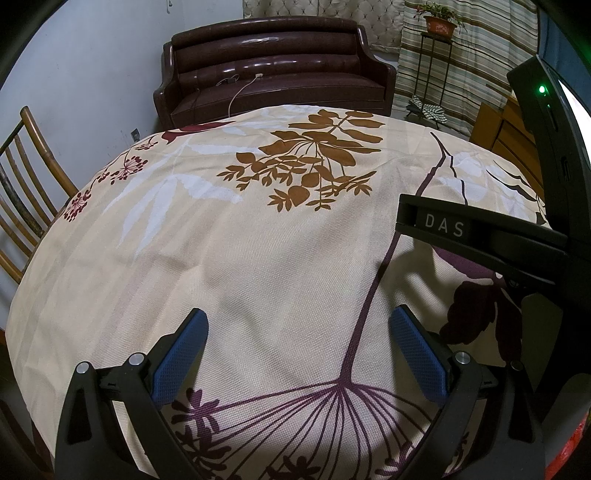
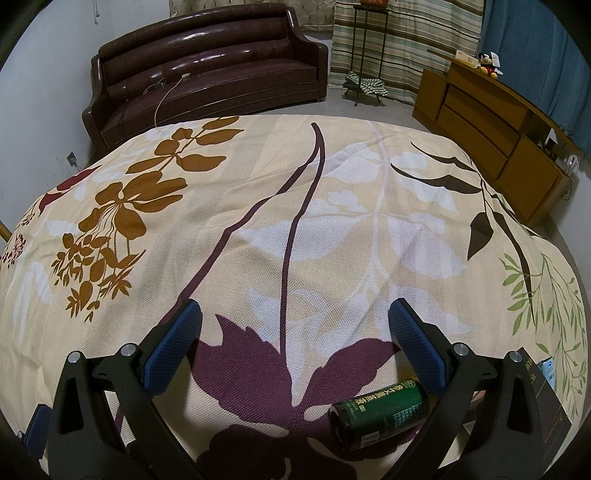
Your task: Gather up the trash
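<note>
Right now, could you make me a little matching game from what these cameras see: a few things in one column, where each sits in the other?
Things:
1. green can
2. potted plant
3. stuffed toy
4. white cable

Places:
A. on the brown sofa
B. on its side on the tablecloth
C. on the wooden cabinet
D. on a metal stand

Pairs: 1-B, 2-D, 3-C, 4-A

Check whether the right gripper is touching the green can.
Cannot tell. In the right wrist view, the right gripper is open, but its right finger overlaps the green can.
</note>
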A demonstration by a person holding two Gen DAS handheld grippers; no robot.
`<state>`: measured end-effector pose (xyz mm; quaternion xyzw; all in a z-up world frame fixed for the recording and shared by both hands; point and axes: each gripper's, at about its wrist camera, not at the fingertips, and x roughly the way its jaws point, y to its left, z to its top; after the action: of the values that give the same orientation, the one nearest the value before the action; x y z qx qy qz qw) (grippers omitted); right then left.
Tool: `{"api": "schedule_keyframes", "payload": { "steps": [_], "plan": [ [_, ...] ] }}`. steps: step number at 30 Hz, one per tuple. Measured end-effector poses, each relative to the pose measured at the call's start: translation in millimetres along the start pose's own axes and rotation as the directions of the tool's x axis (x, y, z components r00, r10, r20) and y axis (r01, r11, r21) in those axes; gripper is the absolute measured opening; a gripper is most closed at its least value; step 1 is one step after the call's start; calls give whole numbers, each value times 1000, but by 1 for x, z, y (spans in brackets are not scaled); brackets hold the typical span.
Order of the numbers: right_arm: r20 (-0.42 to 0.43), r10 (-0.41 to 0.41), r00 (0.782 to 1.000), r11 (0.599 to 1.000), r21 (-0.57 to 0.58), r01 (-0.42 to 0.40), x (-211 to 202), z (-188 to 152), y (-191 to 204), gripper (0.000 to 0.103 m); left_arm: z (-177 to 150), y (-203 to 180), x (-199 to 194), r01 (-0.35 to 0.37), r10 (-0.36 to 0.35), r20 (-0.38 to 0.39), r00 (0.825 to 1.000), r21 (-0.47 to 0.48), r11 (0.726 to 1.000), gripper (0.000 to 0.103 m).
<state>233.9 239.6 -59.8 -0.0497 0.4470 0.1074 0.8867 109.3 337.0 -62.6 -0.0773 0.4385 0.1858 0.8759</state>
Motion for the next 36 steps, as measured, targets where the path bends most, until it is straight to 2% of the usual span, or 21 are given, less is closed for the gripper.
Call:
{"api": "schedule_keyframes", "payload": {
  "steps": [29,33,36],
  "plan": [
    [-3,-4,1000,1000,7,4,1,1,1,99,-1,0,0,0,0,0,1000,-1,1000,97],
    [-75,-4,997,1000,5,5,3,7,3,99,-1,1,-1,11,-11,-3,1000,12,1000,96],
    [-98,-4,995,1000,11,5,-2,10,3,99,-2,2,-1,27,-27,-8,1000,31,999,96]
  ]
}}
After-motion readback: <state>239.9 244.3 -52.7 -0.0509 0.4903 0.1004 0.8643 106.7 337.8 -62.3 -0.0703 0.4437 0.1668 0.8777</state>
